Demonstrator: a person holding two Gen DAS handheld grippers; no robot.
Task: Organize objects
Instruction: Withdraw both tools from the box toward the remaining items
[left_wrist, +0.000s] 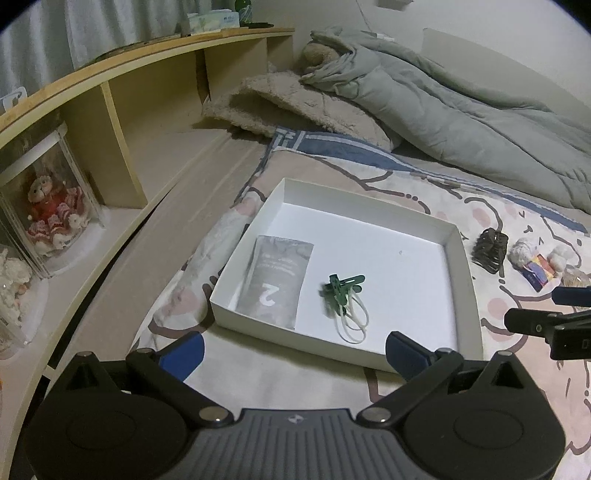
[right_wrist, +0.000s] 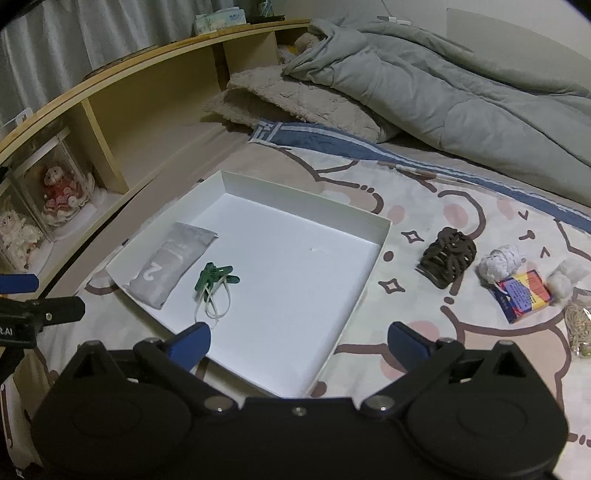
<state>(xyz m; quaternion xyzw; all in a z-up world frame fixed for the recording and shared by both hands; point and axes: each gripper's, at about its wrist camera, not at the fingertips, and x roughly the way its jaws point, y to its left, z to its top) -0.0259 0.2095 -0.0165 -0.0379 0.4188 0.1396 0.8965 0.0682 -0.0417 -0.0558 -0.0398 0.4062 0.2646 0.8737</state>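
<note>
A white shallow box (left_wrist: 460, 266) (right_wrist: 373, 258) lies on the bed. In it are a grey sachet marked 2 (left_wrist: 275, 280) (right_wrist: 171, 264) and green clothes pegs with pale bands (left_wrist: 341, 290) (right_wrist: 216, 282). To the box's right lie a dark brown hair claw (left_wrist: 489, 249) (right_wrist: 447, 260), a white yarn ball (left_wrist: 522, 251) (right_wrist: 500, 262), a small colourful box (left_wrist: 539, 271) (right_wrist: 522, 299) and a cotton ball (right_wrist: 567, 280). My left gripper (left_wrist: 295, 350) is open and empty at the box's near edge. My right gripper (right_wrist: 299, 341) is open and empty over the box's near right corner.
A wooden headboard shelf (left_wrist: 122, 122) (right_wrist: 99, 147) runs along the left with dolls in clear cases (left_wrist: 48, 218) (right_wrist: 61, 195). A grey duvet (left_wrist: 443, 103) (right_wrist: 461, 81) and a fluffy pillow (left_wrist: 295, 107) lie at the back. A bag of rubber bands (right_wrist: 580, 328) lies at the far right.
</note>
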